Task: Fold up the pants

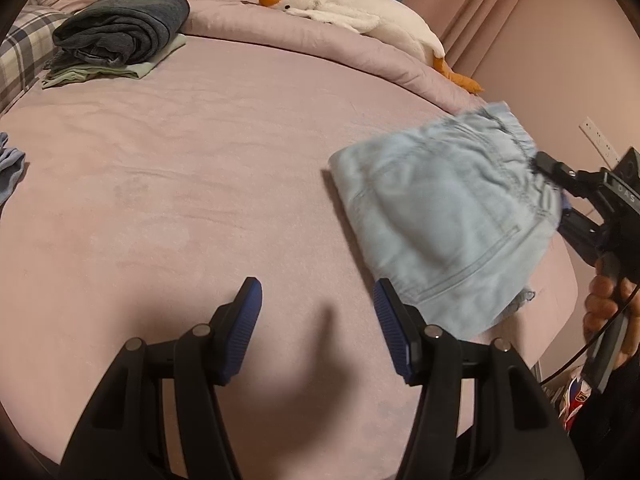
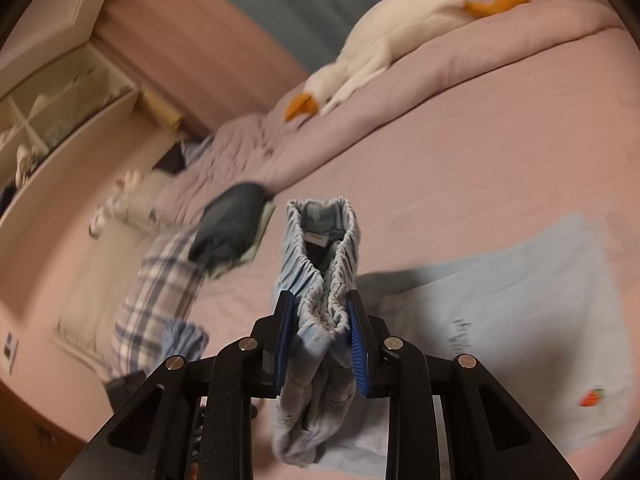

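While right tongs [image 2: 319, 332] pinch pants [image 1: 444, 216] waistband, left tongs [image 1: 318, 328] empty.

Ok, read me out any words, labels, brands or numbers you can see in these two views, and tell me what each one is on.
"DAS": partial white letters on the black body of the right gripper, seen in the left wrist view; the rest is cut off.
White tag inside the waistband of the light blue pants: print too small to read.
Strawberry picture on the light blue cloth lying on the bed: no words.
Nothing else is readable.
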The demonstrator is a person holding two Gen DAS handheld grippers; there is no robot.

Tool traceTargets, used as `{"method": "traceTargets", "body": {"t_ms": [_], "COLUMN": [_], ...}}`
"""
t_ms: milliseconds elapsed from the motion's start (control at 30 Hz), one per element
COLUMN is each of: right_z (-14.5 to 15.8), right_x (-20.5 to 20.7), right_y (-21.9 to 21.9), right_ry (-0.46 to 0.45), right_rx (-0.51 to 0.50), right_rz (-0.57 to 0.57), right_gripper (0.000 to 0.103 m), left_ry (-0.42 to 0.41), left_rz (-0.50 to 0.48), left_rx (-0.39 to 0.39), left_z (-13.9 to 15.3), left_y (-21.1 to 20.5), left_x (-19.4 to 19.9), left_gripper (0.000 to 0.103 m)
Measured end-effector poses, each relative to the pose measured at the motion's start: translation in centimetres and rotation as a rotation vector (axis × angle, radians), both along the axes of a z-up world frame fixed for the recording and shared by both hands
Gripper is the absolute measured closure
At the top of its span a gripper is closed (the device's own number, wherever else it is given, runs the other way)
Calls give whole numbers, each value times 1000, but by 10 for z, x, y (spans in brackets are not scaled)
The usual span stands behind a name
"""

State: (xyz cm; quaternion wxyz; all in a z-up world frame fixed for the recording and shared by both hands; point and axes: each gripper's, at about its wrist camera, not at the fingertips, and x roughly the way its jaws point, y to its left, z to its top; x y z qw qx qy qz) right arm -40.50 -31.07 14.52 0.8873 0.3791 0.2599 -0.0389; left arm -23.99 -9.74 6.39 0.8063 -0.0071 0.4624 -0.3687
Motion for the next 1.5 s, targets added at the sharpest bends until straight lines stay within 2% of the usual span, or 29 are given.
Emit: {"method": "traceTargets", "body": {"t_ms": [200, 400, 600, 767, 833, 900, 933, 1000, 1133, 1200, 1300, 1367, 1400, 1467, 1500], "right_z": [-1, -36, -44, -62, -70, -72, -70, -63, -36, -23, -11, -12, -13, -19, -23], "right_x": [-44, -65, -87, -87, -83, -83, -81, -80, -91, -89, -68, -53, -47, -37, -33], "right_y": [-35, -56, -69, -76, -78, -78, -77, -76, -72, -62, -35, -18, -10, -3, -3], "right_ry": [5, 87, 34, 143, 214, 225, 231, 273, 276, 251, 224, 246, 262, 283, 301], "right_rx": [5, 61, 116, 120, 87, 72, 60, 7, -144, -218, -299, -355, -389, -419, -422], "right_rz": [-131, -215, -309, -351, -357, -357, -356, -375, -459, -423, -253, -171, -148, -116, -115], "right_gripper": [75, 75, 76, 76, 75, 74, 70, 58, 57, 57, 57, 57, 59, 63, 64], "left_ry": [0, 3, 0, 11, 10, 8, 6, -1, -54, -84, -106, -81, -73, -84, -90], "left_rz": [-33, -72, -108, -132, -146, -156, -157, -162, -182, -197, -206, -212, -223, -235, -241], "left_rx": [15, 41, 69, 83, 95, 101, 103, 101, 79, 63, 42, 20, 13, 39, 50], "left_z": [-1, -4, -7, -11, -13, -14, -13, -11, 4, 9, 15, 16, 15, 12, 10], "left_y": [-12, -29, -42, -56, -61, -64, -66, -70, -88, -99, -123, -137, -146, -163, -169], "left_x": [-6, -9, -9, -8, -8, -9, -8, -8, -2, 0, 14, 26, 32, 38, 40], "left_gripper": [46, 46, 46, 45, 45, 45, 45, 46, 46, 47, 48, 57, 65, 75, 84]}}
